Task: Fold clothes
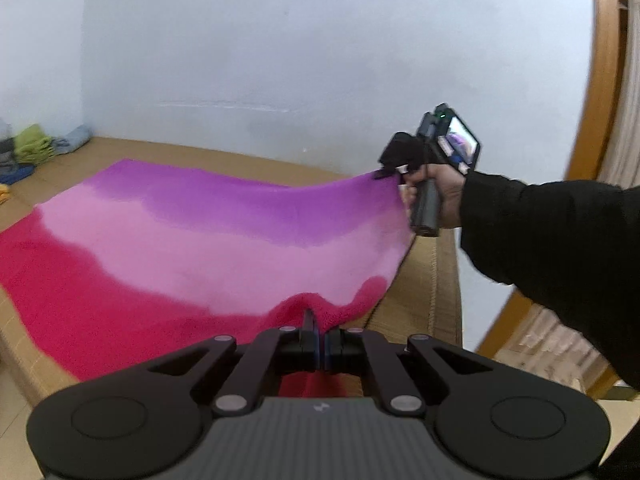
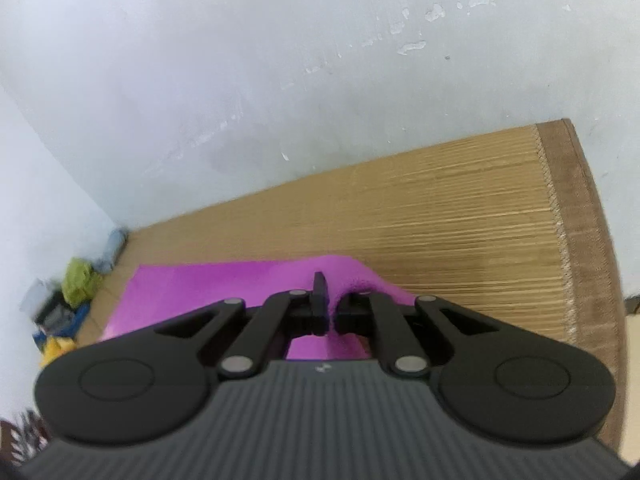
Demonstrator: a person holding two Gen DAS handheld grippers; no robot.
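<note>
A fluffy towel (image 1: 192,240) banded purple, pink and crimson lies spread on a straw mat (image 1: 416,304), its right side lifted. My left gripper (image 1: 320,322) is shut on the towel's crimson near corner. In the left wrist view my right gripper (image 1: 390,172), carried by a hand in a black sleeve, pinches the purple far corner and holds it above the mat. The right wrist view shows the same gripper (image 2: 330,300) shut on the purple cloth (image 2: 224,284), which bunches up between the fingers.
Folded cloths in green, blue, grey and yellow (image 1: 28,152) are piled in the far left corner against the pale wall (image 1: 280,40). Bare mat (image 2: 460,220) stretches to the right of the towel up to its stitched border. A wooden frame (image 1: 604,80) curves at the right.
</note>
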